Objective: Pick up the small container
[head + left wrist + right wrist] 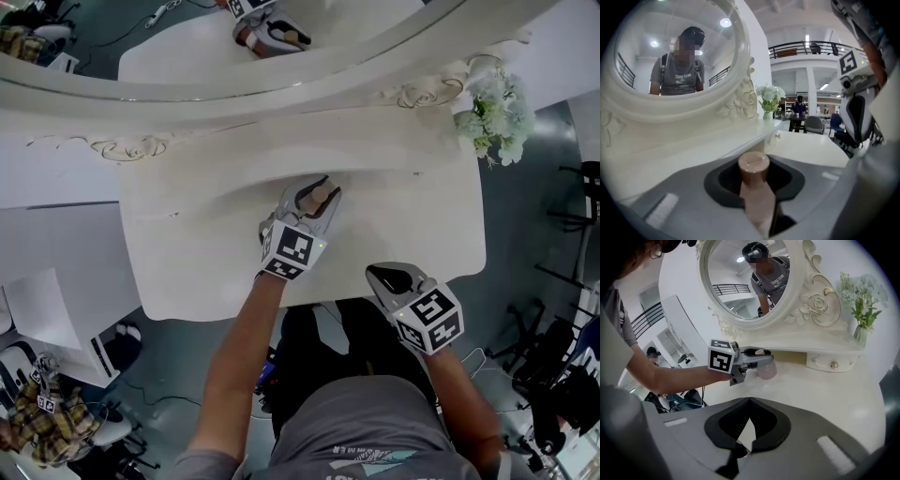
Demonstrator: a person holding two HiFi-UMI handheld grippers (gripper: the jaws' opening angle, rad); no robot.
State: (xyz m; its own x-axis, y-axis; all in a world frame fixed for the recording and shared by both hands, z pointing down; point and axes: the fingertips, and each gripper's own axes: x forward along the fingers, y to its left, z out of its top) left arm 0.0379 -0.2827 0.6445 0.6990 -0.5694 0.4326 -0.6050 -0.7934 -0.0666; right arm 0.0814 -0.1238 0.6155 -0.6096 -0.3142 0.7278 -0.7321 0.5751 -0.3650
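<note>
From the head view, the left claw (314, 202) reaches over the middle of the white desk (187, 272), toward its back edge under the carved mirror frame (281, 80). It pinches the small container (323, 194), whose pinkish-brown cap faces up at the camera. The right claw (387, 277) hangs over the desk's front edge, right of the middle and well apart from the container. A vase of pale flowers (497, 117) stands at the back right corner.

In the left gripper view, the small container (757, 197) stands between the two jaws, which close in on its body from both sides. Its long axis runs upright, with the round cap (753, 164) on top.

In the right gripper view, the right claw's jaws are pressed together at their tips with nothing between them. Beyond them the left claw (761, 357) holds the container (767, 369) by its upper part. The translucent pinkish body hangs below the jaws with the cap uppermost, roughly upright. Whether its base touches the desk I cannot tell.
</note>
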